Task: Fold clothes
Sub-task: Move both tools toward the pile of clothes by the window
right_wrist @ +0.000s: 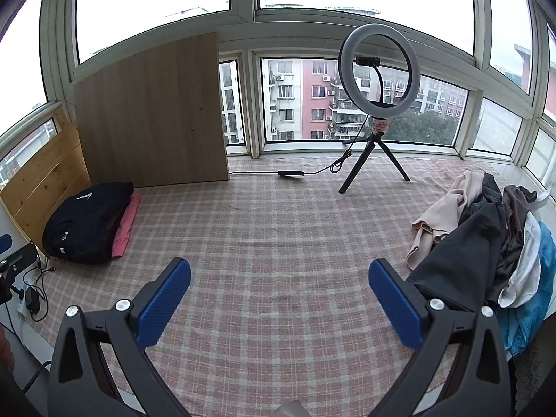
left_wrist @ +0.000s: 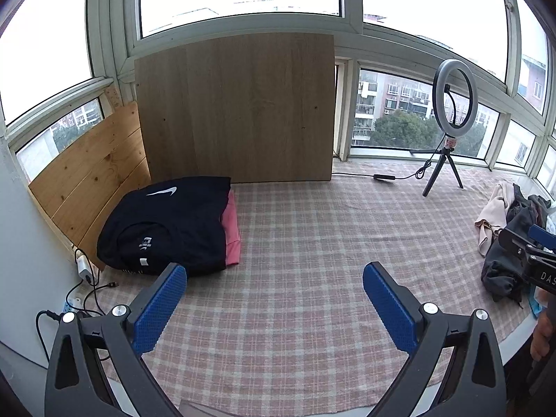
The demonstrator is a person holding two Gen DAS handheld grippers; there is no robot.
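Unfolded clothes pile (right_wrist: 486, 239) lay at the right edge of the checked cloth (right_wrist: 278, 229), just beside the right gripper's (right_wrist: 279, 299) right finger, not between the pads. Folded dark top (left_wrist: 166, 226) sat on a pink garment (left_wrist: 232, 229) far left by the wood panel (left_wrist: 236, 107), just ahead of the left gripper's (left_wrist: 274, 305) left finger. Both grippers hovered with fingers spread wide, holding nothing. Ring light (right_wrist: 378, 69) on its tripod stood at the back near the window.
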